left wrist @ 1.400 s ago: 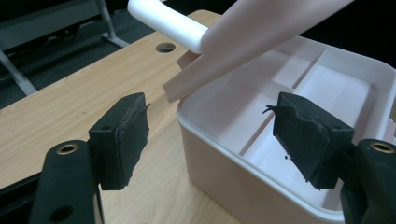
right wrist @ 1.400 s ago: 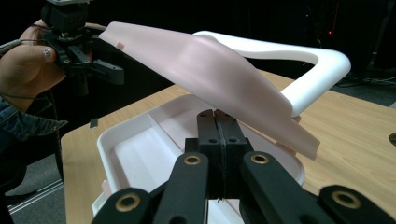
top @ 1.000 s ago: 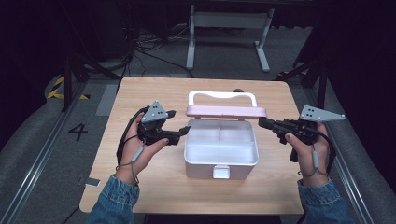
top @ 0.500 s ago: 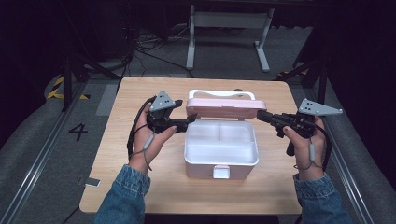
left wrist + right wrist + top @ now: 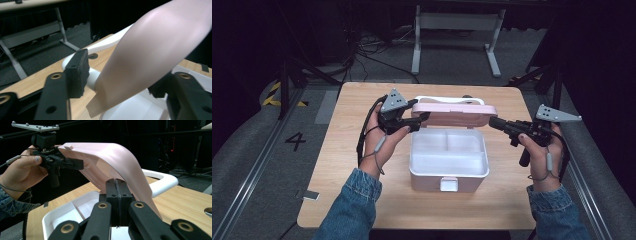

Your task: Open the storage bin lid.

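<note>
High view: left gripper point(image 5: 419, 121), jaws just closing around pink lid point(image 5: 457, 114) edge; right gripper point(image 5: 493, 123) shut, empty, beside lid.

A light wooden table point(image 5: 362, 165) carries a white compartmented storage box point(image 5: 449, 169) with its pink lid point(image 5: 454, 114) raised.

high view: above, looking down | gripper views: close, both facing pink lid point(image 5: 452, 114)

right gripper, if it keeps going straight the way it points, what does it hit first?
Most likely the pink lid: the right gripper, jaws shut, points at the lid's right end, which rises just ahead of its tips in its own view. The gap is hard to judge; the tips may already touch.
</note>
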The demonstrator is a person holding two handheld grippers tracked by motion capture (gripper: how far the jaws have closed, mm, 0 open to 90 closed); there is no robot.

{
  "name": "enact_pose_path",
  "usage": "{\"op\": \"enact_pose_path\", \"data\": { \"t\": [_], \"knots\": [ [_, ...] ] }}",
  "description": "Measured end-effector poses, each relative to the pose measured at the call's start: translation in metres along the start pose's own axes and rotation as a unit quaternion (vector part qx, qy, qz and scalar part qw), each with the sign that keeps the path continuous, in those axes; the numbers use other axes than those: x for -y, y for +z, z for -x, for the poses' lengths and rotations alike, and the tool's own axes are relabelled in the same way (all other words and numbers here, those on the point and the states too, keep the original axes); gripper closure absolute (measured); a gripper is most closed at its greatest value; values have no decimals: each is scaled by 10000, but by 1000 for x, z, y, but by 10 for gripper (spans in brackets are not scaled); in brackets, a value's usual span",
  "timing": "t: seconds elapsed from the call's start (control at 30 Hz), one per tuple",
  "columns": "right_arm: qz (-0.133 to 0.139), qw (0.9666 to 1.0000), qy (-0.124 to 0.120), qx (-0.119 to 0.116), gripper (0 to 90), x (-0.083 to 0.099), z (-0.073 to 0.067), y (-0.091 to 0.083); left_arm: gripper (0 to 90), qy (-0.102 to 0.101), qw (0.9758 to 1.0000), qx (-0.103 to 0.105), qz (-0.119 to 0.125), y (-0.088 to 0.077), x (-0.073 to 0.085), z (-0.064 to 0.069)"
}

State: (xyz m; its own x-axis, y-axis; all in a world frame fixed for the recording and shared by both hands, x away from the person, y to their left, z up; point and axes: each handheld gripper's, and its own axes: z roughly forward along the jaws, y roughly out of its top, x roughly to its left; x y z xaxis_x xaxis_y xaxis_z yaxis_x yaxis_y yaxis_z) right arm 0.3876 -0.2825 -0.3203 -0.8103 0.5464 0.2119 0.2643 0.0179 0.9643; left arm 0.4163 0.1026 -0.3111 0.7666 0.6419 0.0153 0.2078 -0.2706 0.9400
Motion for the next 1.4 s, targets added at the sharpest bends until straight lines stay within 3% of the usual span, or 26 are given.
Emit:
{"op": "enact_pose_path", "data": {
  "t": [0.17,0.43,0.6,0.87,1.17,1.4],
  "knots": [
    [21,9999,81,-60,881,1,0,-1,577,-18,10000,45,15,1,-3,1],
    [-55,9997,225,-48,794,2,1,-11,586,-44,10000,-2,-48,3,-6,-1],
    [-36,9996,217,192,761,5,3,-26,585,-145,9998,-47,-151,6,-11,-4],
    [-107,9972,198,707,709,11,7,-51,603,-145,9997,-66,-161,15,-15,-15],
    [-274,9963,246,772,675,17,9,-55,614,-30,9996,-223,-142,27,-17,-27],
    [-350,9961,239,775,659,18,10,-52,605,-59,9994,-261,-216,35,-18,-33]
  ]
}}
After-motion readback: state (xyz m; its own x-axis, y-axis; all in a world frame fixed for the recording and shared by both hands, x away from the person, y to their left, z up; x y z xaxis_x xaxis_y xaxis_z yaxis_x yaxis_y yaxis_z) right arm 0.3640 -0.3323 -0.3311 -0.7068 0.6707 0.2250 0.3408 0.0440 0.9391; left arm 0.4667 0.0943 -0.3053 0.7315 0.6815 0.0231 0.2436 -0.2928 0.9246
